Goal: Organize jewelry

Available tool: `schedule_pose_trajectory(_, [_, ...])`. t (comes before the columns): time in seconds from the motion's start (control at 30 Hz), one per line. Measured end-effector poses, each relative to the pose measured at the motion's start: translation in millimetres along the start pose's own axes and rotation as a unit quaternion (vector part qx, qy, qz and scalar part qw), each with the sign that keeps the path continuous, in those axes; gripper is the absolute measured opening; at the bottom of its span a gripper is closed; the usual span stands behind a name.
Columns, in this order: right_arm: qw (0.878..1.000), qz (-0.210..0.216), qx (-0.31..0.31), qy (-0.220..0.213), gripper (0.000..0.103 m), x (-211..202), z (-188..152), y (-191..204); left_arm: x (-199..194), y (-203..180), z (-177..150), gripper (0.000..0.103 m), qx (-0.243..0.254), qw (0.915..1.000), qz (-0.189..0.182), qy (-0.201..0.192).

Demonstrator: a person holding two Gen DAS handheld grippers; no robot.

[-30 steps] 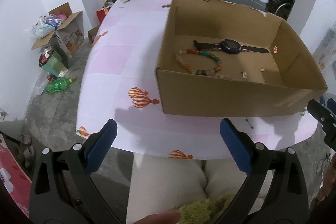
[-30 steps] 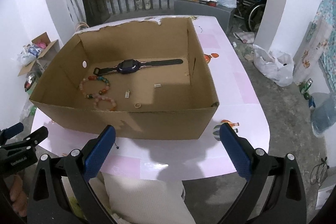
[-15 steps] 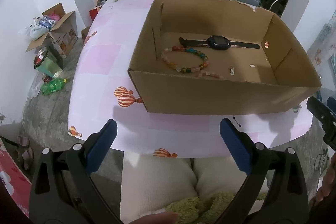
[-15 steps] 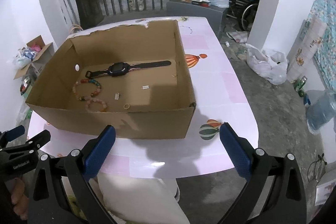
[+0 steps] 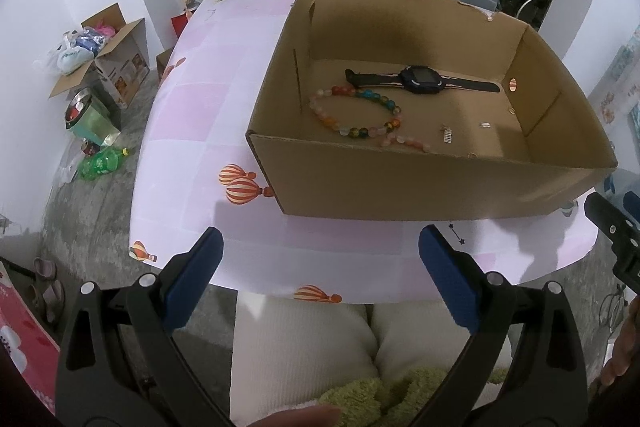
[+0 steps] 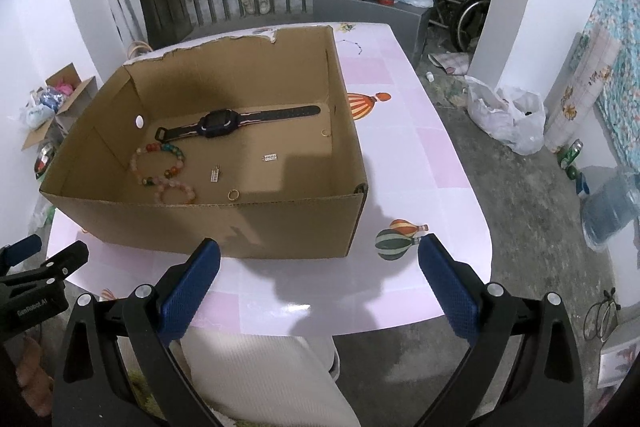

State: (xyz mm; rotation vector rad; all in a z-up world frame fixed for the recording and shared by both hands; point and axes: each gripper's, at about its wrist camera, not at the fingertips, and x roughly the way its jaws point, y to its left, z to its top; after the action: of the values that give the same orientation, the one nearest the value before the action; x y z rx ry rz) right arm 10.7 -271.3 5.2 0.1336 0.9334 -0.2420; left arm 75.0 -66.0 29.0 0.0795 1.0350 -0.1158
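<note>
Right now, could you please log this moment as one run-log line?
left gripper: open, empty | right gripper: open, empty | brown cardboard box: holds dark wristwatch, multicoloured bead bracelet

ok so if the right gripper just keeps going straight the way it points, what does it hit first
Most likely the near wall of the brown cardboard box. The open right gripper hovers over the pink table edge, aimed at that wall's right half; its height is unclear, so it might pass over the rim.

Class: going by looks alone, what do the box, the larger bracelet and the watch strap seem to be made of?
Box: brown cardboard, matt, with a torn, ragged back edge.
Larger bracelet: round, glossy, partly translucent beads, probably glass or stone; plastic is possible.
Watch strap: dark, smooth and lying flat, probably rubber or silicone.
</note>
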Motion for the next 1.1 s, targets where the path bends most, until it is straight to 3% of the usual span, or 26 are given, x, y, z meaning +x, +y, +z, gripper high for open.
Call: schedule_pose_trajectory(1.1, [1.000, -0.004, 0.000, 0.004, 0.096, 2, -1, -6, 7, 30, -1, 0.095, -0.026, 0.9993, 0.025, 0.006])
